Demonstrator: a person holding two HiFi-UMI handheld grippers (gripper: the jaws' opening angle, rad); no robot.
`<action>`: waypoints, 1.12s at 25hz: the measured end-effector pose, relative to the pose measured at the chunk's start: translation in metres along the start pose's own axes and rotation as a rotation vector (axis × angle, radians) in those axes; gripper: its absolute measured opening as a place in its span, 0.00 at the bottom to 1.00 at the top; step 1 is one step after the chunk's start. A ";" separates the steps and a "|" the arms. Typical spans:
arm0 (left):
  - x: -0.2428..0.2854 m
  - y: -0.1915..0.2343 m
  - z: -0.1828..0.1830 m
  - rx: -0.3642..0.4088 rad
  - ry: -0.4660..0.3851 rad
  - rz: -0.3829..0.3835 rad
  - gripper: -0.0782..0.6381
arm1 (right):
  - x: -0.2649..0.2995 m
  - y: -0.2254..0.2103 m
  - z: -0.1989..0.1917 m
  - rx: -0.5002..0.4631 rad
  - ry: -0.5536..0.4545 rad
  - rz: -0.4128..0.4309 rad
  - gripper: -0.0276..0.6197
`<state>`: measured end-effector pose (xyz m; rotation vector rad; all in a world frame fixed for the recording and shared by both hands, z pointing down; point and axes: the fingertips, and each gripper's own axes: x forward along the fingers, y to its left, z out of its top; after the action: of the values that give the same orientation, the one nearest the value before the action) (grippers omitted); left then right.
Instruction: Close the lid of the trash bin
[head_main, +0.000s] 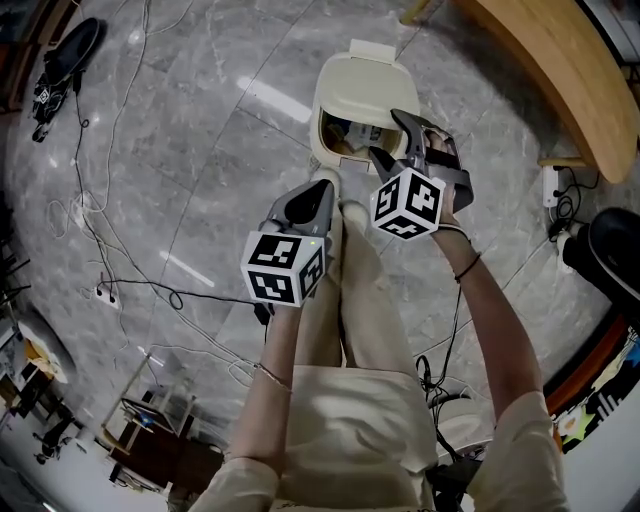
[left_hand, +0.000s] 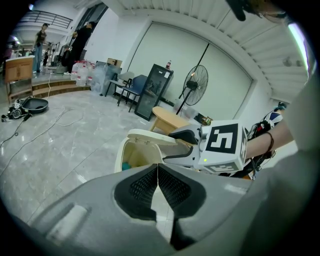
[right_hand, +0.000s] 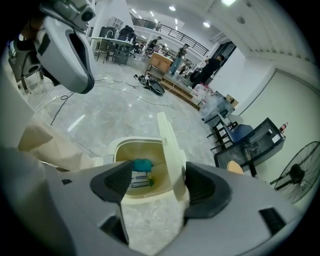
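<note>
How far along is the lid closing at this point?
Done: nothing yet. The lid stands upright and the trash bin is open, with rubbish visible inside. In hand: the right gripper, jaws apart, is lined up on the lid, with no clear contact. The left gripper is shut on nothing and held back. Left: bring the lid down until it sits on the rim.

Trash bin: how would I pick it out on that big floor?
Look at the grey marble floor, just ahead of the person's legs. The trash bin is the cream tub there, its lid standing open and a teal item inside.
</note>
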<state>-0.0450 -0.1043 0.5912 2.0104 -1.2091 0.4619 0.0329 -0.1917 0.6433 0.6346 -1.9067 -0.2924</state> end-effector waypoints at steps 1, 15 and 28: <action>0.000 0.000 -0.002 -0.007 0.000 0.000 0.14 | 0.000 0.003 -0.001 0.001 0.000 0.008 0.56; -0.001 -0.004 -0.024 -0.070 0.013 -0.008 0.14 | 0.005 0.046 -0.012 0.041 -0.003 0.113 0.55; 0.014 0.009 -0.039 -0.052 0.053 -0.039 0.14 | 0.023 0.078 -0.021 0.274 -0.045 0.191 0.54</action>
<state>-0.0439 -0.0863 0.6294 1.9626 -1.1364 0.4568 0.0219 -0.1378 0.7073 0.6236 -2.0523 0.0788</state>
